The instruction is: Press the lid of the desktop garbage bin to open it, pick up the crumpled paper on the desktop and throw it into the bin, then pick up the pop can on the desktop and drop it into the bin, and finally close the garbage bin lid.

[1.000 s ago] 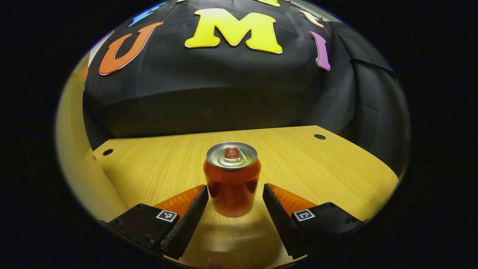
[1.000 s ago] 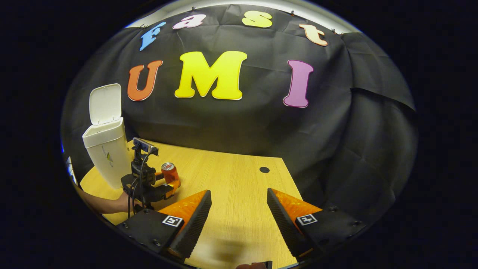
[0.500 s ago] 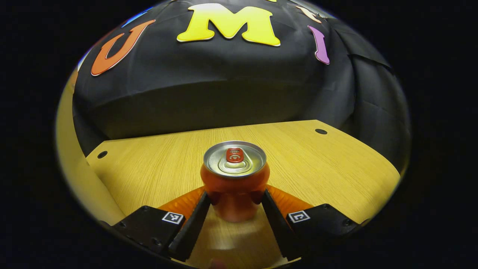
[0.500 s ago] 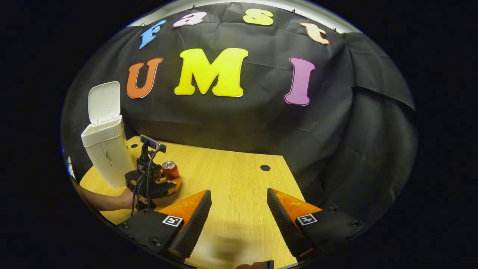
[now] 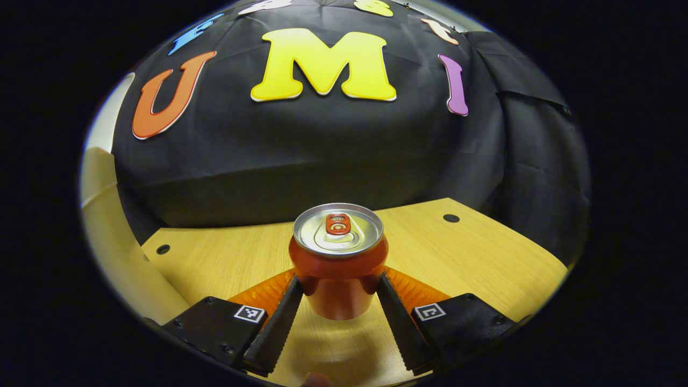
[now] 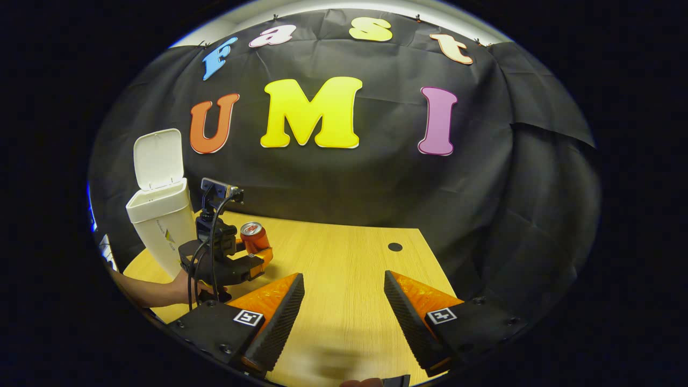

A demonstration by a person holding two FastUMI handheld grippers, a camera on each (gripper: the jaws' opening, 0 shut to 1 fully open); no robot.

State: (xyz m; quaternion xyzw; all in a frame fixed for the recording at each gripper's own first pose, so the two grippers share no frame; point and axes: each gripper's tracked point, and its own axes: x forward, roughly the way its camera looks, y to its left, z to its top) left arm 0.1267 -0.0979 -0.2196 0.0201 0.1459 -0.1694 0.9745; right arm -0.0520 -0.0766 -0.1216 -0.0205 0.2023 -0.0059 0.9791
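Observation:
An orange pop can [image 5: 338, 263] with a silver top stands upright between my left gripper [image 5: 338, 287] fingers, which press on both its sides; it hangs a little above the wooden table [image 5: 473, 258]. In the right gripper view the same pop can [image 6: 254, 237] is held by the left gripper [image 6: 257, 257], lifted off the table beside the white garbage bin [image 6: 161, 226], whose lid [image 6: 158, 159] stands open upright. My right gripper [image 6: 344, 293] is open over the table with nothing between its fingers. The bin's pale side [image 5: 107, 236] shows at the left of the left gripper view.
A person's hand and forearm [image 6: 156, 293] hold the left gripper at the table's left edge. The table has round cable holes [image 6: 395, 246] near its back corners. The black cloth wall rises right behind the table.
My left gripper closed onto the pop can and has raised it off the table, tilting upward. The right gripper has barely moved.

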